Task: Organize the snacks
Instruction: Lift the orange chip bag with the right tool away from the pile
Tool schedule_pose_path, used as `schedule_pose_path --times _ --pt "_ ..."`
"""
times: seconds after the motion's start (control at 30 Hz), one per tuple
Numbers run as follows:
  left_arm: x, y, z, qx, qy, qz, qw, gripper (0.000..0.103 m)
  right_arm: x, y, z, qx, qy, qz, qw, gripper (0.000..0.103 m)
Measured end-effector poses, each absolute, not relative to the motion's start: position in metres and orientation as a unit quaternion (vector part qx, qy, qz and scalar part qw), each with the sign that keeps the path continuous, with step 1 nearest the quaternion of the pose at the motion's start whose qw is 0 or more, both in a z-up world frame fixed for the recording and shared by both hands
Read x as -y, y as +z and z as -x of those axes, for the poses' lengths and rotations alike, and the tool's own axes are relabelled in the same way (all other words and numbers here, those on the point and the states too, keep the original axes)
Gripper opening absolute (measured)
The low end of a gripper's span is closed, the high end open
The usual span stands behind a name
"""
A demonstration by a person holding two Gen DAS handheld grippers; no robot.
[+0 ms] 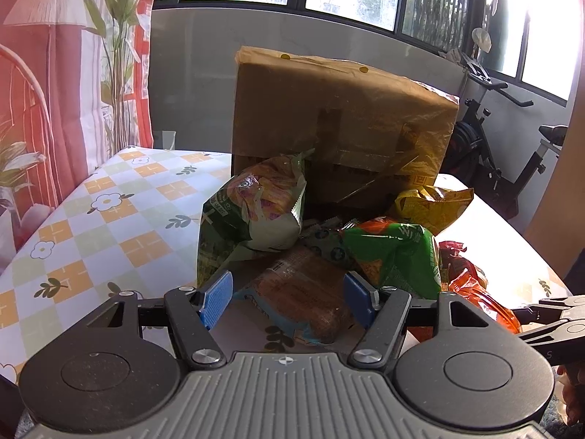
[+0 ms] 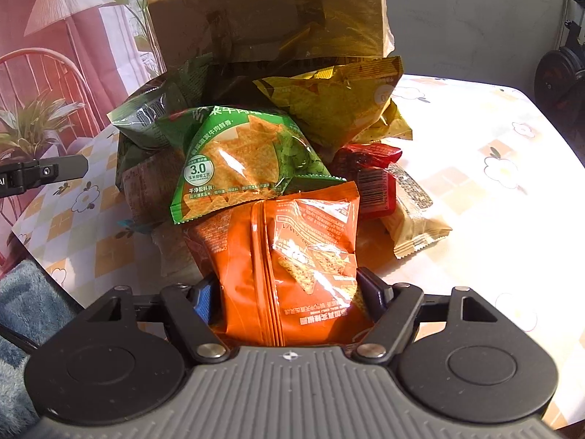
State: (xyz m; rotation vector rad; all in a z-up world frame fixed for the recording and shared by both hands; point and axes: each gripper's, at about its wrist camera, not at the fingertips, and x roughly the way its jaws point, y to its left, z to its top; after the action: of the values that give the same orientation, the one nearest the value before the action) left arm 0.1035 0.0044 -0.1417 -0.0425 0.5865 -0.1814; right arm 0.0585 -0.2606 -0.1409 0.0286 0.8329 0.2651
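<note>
The cardboard box [image 1: 340, 117] stands on the table [image 1: 109, 197] with its brown side toward me, taped and wrapped in clear film; I cannot see whether anything is in it. The snacks lie in a heap against its foot, out on the flowered check cloth.

My left gripper [image 1: 289, 300] is partly open, its blue pads either side of a brown biscuit packet [image 1: 303, 292] with a pale blue edge that lies flat on the cloth. The pads stand close to it, but I cannot tell that they press on it. Just behind it leans a puffed green-and-white bag [image 1: 252, 208], and to its right a green chip bag [image 1: 395, 256].

My right gripper [image 2: 289, 296] has the orange chip bag [image 2: 292, 256] between its fingers, the pads against both sides of the bag's near end. The bag is glossy, its back seam up, triangular chips printed on it. The green chip bag [image 2: 241, 161] lies over its far end, with a yellow bag [image 2: 336, 106] behind that, against the box. To the right lie a red packet [image 2: 369, 172] and a pale cream packet [image 2: 413, 223] on the sunlit cloth
</note>
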Motion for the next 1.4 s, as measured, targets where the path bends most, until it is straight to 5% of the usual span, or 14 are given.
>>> schedule_pose_path --times 1.4 --pt "0.005 -0.166 -0.145 -0.337 -0.139 0.007 0.931 0.065 0.285 -0.077 -0.081 -0.280 0.116 -0.055 0.951 0.075"
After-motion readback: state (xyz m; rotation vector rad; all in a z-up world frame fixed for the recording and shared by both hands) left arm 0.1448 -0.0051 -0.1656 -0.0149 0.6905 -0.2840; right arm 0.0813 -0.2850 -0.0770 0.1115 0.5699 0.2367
